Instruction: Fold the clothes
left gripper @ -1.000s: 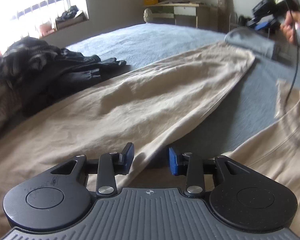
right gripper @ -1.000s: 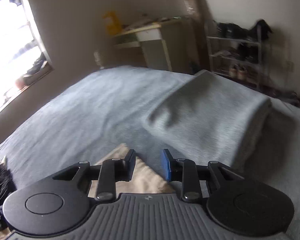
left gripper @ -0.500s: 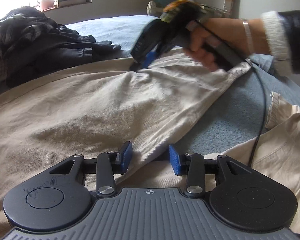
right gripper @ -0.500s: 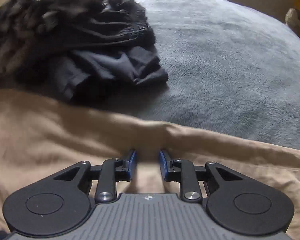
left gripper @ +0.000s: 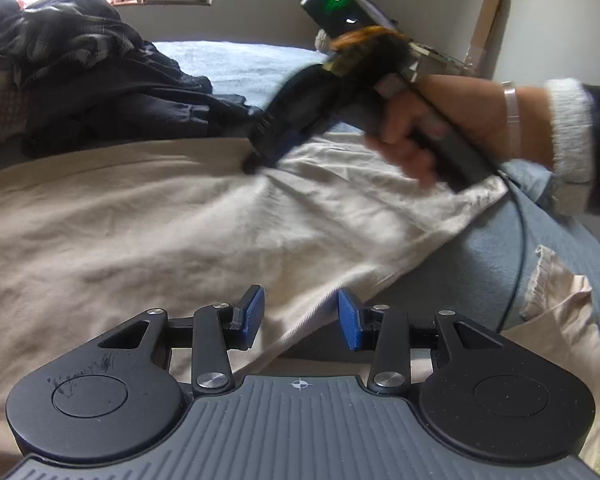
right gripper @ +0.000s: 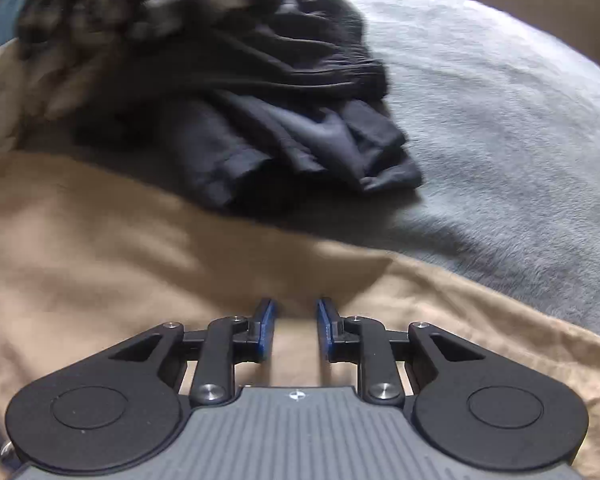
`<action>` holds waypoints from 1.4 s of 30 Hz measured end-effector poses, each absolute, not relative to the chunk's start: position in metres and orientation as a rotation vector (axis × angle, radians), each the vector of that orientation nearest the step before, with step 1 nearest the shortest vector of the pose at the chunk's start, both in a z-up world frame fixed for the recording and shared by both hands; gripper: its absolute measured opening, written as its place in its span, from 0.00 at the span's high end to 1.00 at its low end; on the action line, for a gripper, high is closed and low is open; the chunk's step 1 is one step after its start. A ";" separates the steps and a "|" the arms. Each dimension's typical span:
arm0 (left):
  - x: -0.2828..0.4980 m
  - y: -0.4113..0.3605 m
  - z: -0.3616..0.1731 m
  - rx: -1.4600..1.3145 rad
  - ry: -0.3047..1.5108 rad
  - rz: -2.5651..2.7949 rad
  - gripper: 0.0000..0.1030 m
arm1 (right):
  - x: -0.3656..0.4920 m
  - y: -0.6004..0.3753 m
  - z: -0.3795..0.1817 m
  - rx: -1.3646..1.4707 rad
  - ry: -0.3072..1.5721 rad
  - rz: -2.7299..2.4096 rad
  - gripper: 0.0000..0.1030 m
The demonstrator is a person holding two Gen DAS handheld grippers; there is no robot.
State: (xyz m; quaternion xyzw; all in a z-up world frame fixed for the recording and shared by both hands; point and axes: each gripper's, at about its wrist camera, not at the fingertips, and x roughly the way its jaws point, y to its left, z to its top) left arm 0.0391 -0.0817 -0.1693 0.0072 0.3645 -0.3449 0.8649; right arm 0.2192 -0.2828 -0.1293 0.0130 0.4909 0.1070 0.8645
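Left wrist view: the left hand-held gripper [left gripper: 300, 316] stands apart over the beige trousers' [left gripper: 160, 232] edge, gripping nothing. Right wrist view: the right hand-held gripper [right gripper: 296, 330] has just been narrowing, cloth between unpinched; it may snag one layer only.

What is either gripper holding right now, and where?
Nothing yet. Left gripper is open over the beige garment's edge; right gripper, jaws just been closing, hasn't pinched the fabric.

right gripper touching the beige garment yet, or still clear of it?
Cannot tell. In the left wrist view the right gripper tip meets the beige garment in motion blur; the right wrist view shows narrowed jaws, just closing, over cloth, contact unclear.
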 end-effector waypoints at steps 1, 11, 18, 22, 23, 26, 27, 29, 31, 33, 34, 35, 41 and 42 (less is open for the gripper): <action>0.036 -0.083 -0.169 0.020 0.761 -0.740 0.61 | 0.221 -0.295 -0.124 0.113 0.982 0.154 0.77; 0.034 -0.097 -0.173 0.078 0.733 -0.785 0.57 | 0.174 -0.426 -0.102 0.236 1.054 -0.111 0.75; 0.025 -0.108 -0.184 0.181 0.738 -0.779 0.57 | 0.197 -0.526 -0.129 0.384 0.970 -0.352 0.89; 0.023 -0.108 -0.182 0.199 0.733 -0.775 0.57 | 0.201 -0.557 -0.104 0.382 0.921 -0.444 0.87; 0.023 -0.107 -0.182 0.205 0.730 -0.775 0.57 | 0.194 -0.563 -0.100 0.429 0.946 -0.398 0.86; 0.025 -0.109 -0.183 0.220 0.731 -0.780 0.57 | 0.169 -0.572 -0.099 0.510 1.059 -0.289 0.86; 0.025 -0.111 -0.184 0.225 0.732 -0.783 0.57 | 0.162 -0.577 -0.104 0.505 1.095 -0.305 0.86; 0.025 -0.114 -0.185 0.233 0.729 -0.789 0.56 | 0.149 -0.594 -0.118 0.479 1.144 -0.386 0.86; 0.024 -0.117 -0.186 0.241 0.726 -0.794 0.55 | 0.139 -0.620 -0.125 0.461 1.090 -0.502 1.00; 0.022 -0.117 -0.186 0.245 0.725 -0.799 0.54 | 0.128 -0.642 -0.123 0.506 1.014 -0.632 0.99; 0.021 -0.116 -0.185 0.244 0.725 -0.800 0.54 | 0.125 -0.644 -0.118 0.483 1.000 -0.705 0.97; 0.020 -0.116 -0.185 0.242 0.726 -0.800 0.54 | 0.124 -0.640 -0.113 0.439 0.992 -0.701 0.97; 0.021 -0.117 -0.182 0.206 0.742 -0.808 0.54 | 0.110 -0.541 -0.087 0.390 1.043 -0.156 0.87; 0.021 -0.118 -0.182 0.193 0.746 -0.811 0.53 | 0.108 -0.522 -0.090 0.374 1.077 -0.071 0.83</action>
